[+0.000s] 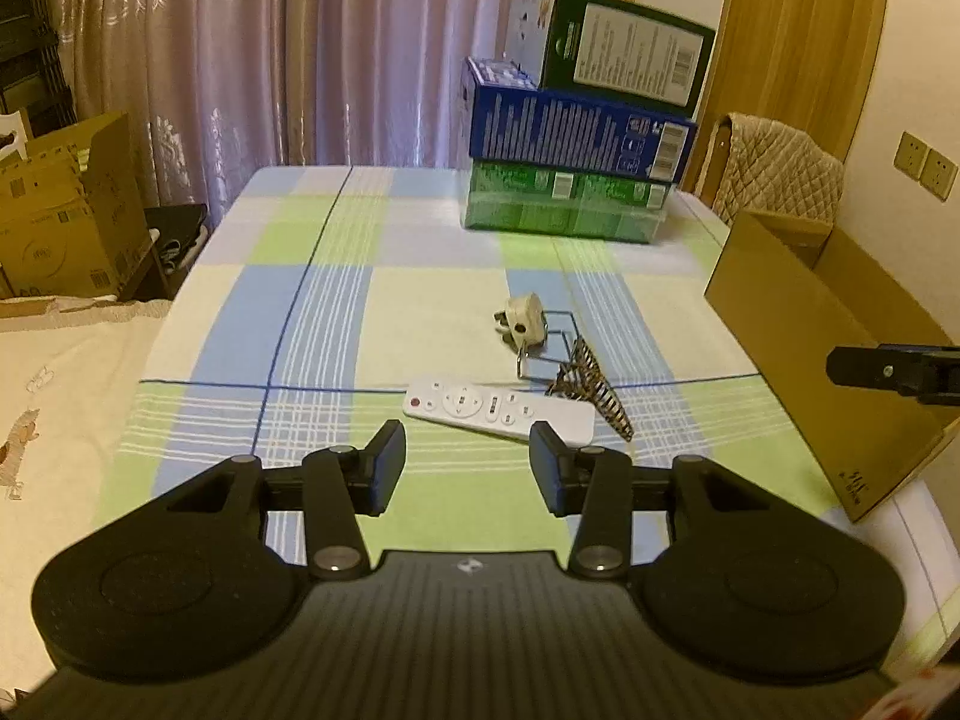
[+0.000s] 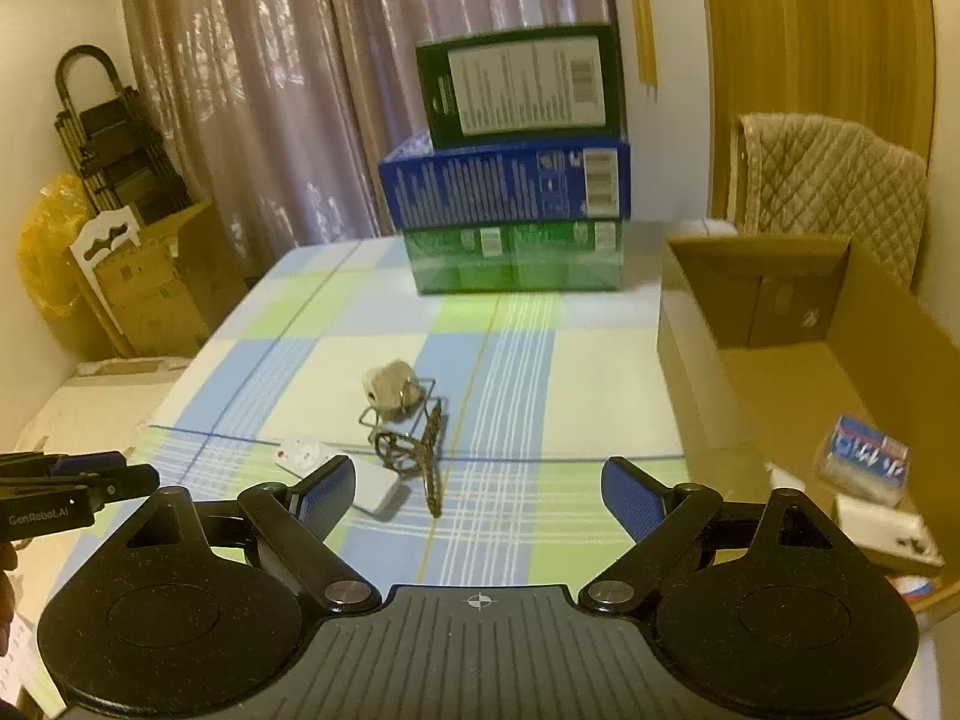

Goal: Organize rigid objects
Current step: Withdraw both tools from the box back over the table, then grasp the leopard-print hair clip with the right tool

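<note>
From my left side, my left gripper is partly open and holds nothing. The white remote lies just past it, with bare cloth to its left.

From my right side, my right gripper is wide open and empty. The metal whisk lies ahead, and the cardboard box edge stands to its right.

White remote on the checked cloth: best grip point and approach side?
Grip the white remote across its narrow width near the middle, coming from above. It lies flat, face up, long and thin. Its right end nearly meets the metal whisk, so the left gripper, jaws open, probably suits best.
</note>
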A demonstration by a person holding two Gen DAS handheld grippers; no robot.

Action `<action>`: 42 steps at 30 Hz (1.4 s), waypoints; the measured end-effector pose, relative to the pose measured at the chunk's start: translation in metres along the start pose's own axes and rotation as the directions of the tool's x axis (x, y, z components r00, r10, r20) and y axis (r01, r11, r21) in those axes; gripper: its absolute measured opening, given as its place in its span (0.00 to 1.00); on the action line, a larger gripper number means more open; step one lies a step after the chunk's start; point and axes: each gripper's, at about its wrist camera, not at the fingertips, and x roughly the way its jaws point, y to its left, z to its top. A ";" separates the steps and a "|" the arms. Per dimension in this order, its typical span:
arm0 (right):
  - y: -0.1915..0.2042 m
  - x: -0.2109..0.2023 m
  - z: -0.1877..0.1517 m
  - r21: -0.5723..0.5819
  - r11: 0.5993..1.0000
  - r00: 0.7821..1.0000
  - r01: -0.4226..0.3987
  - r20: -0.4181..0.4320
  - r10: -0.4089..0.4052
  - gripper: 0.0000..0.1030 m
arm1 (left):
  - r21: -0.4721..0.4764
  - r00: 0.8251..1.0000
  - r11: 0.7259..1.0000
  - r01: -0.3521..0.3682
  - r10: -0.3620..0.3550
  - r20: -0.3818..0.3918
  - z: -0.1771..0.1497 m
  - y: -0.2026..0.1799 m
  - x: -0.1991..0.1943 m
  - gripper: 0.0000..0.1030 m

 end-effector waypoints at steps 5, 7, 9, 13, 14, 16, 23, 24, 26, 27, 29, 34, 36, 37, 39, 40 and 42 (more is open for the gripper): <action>-0.001 0.027 -0.009 0.013 1.000 0.999 -0.009 -0.034 0.010 0.84 | 0.002 1.000 1.000 -0.010 0.010 -0.023 -0.007 0.003 0.024 0.43; 0.000 0.038 -0.010 0.018 1.000 0.999 -0.017 -0.045 0.018 0.84 | 0.003 0.999 1.000 -0.010 0.010 -0.036 -0.009 0.004 0.035 0.44; 0.001 0.047 -0.011 0.017 1.000 0.998 -0.021 -0.052 0.022 0.84 | 0.001 0.999 1.000 -0.004 0.004 -0.048 -0.011 0.005 0.044 0.44; 0.002 0.069 -0.009 0.017 0.999 0.997 -0.028 -0.072 0.030 0.84 | 0.007 0.998 1.000 0.009 -0.009 -0.057 -0.010 0.004 0.059 0.47; 0.002 0.074 -0.009 0.011 1.000 0.997 -0.026 -0.077 0.027 0.84 | 0.007 0.998 1.000 0.012 -0.012 -0.056 -0.009 0.004 0.063 0.47; 0.005 0.086 -0.010 -0.014 1.000 0.996 -0.014 -0.093 0.013 0.84 | 0.003 0.998 1.000 0.019 -0.018 -0.059 -0.007 0.006 0.070 0.48; 0.011 0.117 -0.008 -0.023 0.998 0.991 -0.065 -0.117 0.062 0.83 | 0.018 0.998 1.000 -0.006 0.007 -0.057 0.003 0.015 0.088 0.50; 0.012 0.123 -0.007 -0.028 0.997 0.990 -0.068 -0.123 0.065 0.82 | 0.011 0.998 1.000 -0.006 0.006 -0.058 0.004 0.016 0.090 0.50; 0.015 0.134 -0.005 -0.040 0.996 0.988 -0.075 -0.135 0.069 0.77 | 0.011 0.998 1.000 -0.008 0.009 -0.064 0.006 0.018 0.095 0.50; 0.017 0.140 -0.005 -0.050 0.995 0.987 -0.081 -0.142 0.073 0.77 | 0.017 0.998 1.000 -0.011 0.013 -0.065 0.007 0.019 0.098 0.50; 0.021 0.151 -0.005 -0.068 0.994 0.986 -0.090 -0.146 0.079 0.75 | 0.026 0.997 1.000 -0.015 0.016 -0.069 0.009 0.019 0.102 0.51; 0.028 0.174 -0.006 -0.076 0.989 0.981 -0.128 -0.159 0.114 0.69 | 0.018 0.997 1.000 -0.019 0.020 -0.072 0.015 0.023 0.111 0.51; 0.030 0.182 -0.005 -0.079 0.987 0.979 -0.138 -0.160 0.124 0.67 | 0.006 0.997 1.000 -0.021 0.021 -0.072 0.016 0.026 0.114 0.52; 0.030 0.186 -0.005 -0.080 0.988 0.980 -0.134 -0.161 0.120 0.65 | -0.002 0.997 1.000 -0.019 0.019 -0.073 0.017 0.027 0.115 0.52; 0.031 0.194 -0.004 -0.080 0.988 0.980 -0.128 -0.160 0.114 0.60 | -0.017 0.997 1.000 -0.013 0.012 -0.079 0.018 0.029 0.118 0.52; 0.031 0.198 -0.003 -0.084 0.989 0.981 -0.123 -0.164 0.108 0.56 | -0.020 0.997 1.000 -0.011 0.010 -0.081 0.018 0.030 0.119 0.52; 0.030 0.202 -0.003 -0.100 0.987 0.979 -0.128 -0.172 0.110 0.54 | -0.020 0.997 1.000 -0.011 0.009 -0.083 0.018 0.029 0.119 0.52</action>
